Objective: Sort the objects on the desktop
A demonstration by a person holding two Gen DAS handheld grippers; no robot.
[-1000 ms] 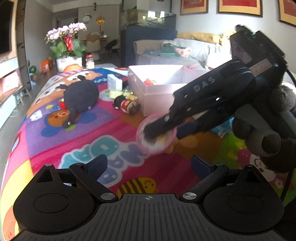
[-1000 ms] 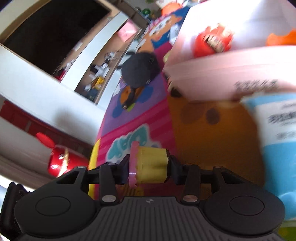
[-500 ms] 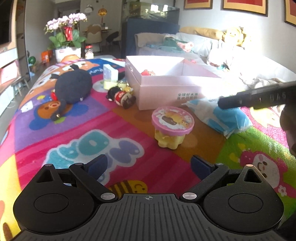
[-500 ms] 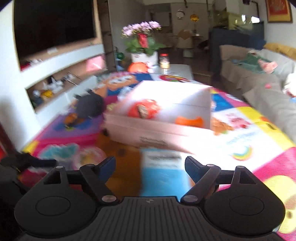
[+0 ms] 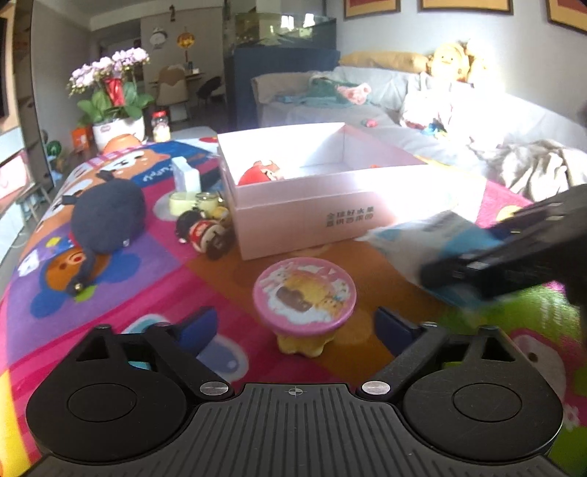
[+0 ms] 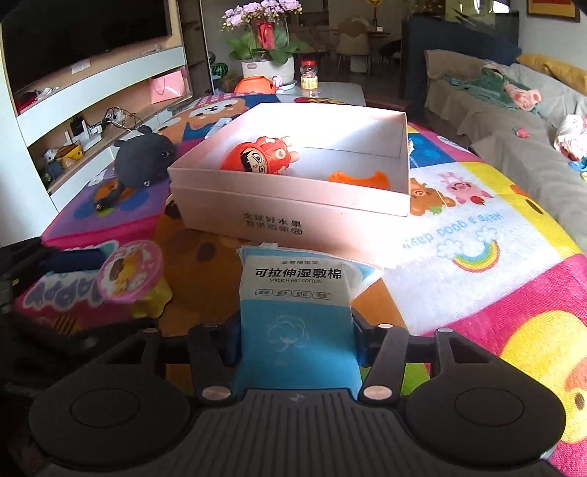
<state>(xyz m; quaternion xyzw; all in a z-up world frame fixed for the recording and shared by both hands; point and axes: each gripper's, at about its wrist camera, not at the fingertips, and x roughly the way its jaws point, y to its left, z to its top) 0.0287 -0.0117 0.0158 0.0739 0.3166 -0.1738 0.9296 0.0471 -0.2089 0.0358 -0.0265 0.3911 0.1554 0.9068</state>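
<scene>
At your twelve o'clock stands an orchid pot (image 6: 268, 68); a grey sofa (image 5: 367, 106) runs at two, shelves (image 6: 91, 110) and TV (image 6: 84, 29) at ten; framed pictures (image 5: 462, 4) hang on the wall.

Toy cup (image 5: 304, 306) before box (image 5: 315, 220); cotton pack (image 6: 297, 315) right of cup.

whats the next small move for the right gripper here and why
Probably finish closing and lift. The right gripper is closing with the blue wet-cotton pack between its fingers, and the pack lies just in front of the pink box.
</scene>
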